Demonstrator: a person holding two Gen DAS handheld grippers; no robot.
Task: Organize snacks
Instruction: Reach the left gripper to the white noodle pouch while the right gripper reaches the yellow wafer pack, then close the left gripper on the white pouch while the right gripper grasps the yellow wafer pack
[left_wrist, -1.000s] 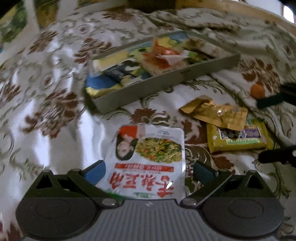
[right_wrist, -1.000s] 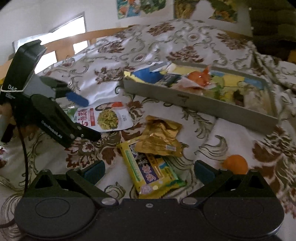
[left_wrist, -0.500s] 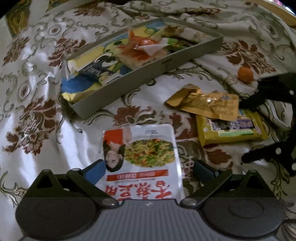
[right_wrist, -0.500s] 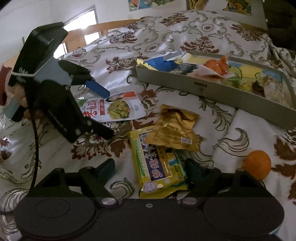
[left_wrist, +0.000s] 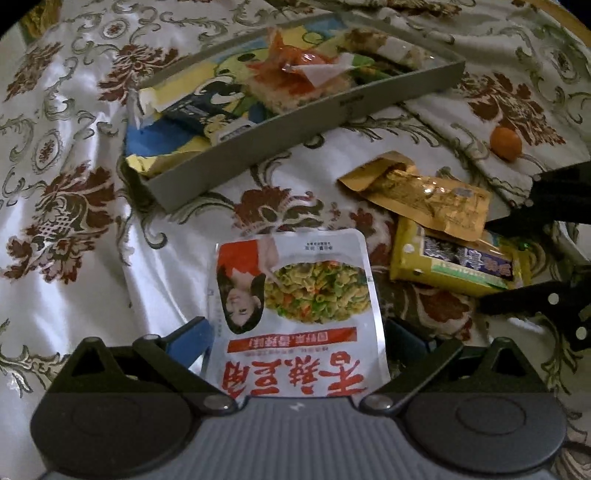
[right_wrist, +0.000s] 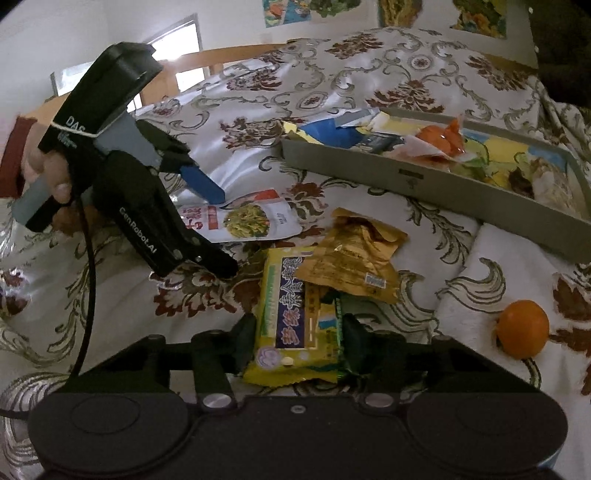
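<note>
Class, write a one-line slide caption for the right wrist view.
Right gripper jaws, just closing, pinch the yellow snack pack on the floral cloth, gold packet overlapping it.

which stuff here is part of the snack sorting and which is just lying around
Job: yellow snack pack between the right gripper's closing jaws, gold packet, white pouch, grey tray, left gripper.
Lying about: orange, floral bedspread, wall pictures.

The right gripper (right_wrist: 299, 341) has just been closing, and its two fingers now press both sides of the yellow snack pack (right_wrist: 295, 325). The left gripper (left_wrist: 295, 332) is wide apart, low over the white pouch (left_wrist: 295, 310), left of that pack. A hand (right_wrist: 48, 173) holds it.
</note>
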